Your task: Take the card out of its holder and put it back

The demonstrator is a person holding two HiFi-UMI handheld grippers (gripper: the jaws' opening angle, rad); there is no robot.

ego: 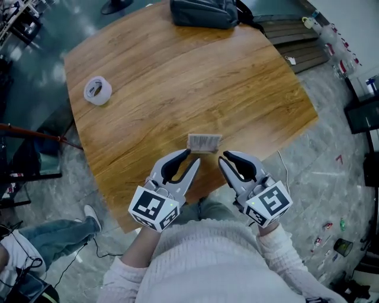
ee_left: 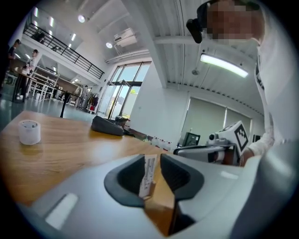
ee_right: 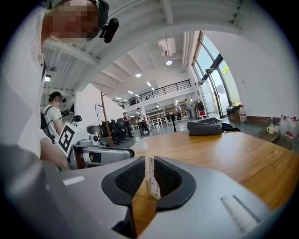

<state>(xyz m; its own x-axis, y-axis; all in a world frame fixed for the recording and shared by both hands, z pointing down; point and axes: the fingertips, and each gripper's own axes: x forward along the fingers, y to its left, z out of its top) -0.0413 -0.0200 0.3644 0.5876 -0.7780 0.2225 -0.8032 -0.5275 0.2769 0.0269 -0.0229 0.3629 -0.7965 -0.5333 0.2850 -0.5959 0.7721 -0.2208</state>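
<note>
Evidently thin, light and bendy, the card point(ego: 204, 142) sat at the table's point(ego: 177, 77) near edge. Both the left gripper point(ego: 194, 157) and right gripper point(ego: 224, 157) were closing around its ends, neither yet pinching. I'd grip those edges gently.

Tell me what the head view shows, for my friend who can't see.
The left gripper and right gripper, hand-held, meet at a small card holder on a wooden table, jaws closing with its ends between them. A tape roll and dark bag sit farther away.
</note>
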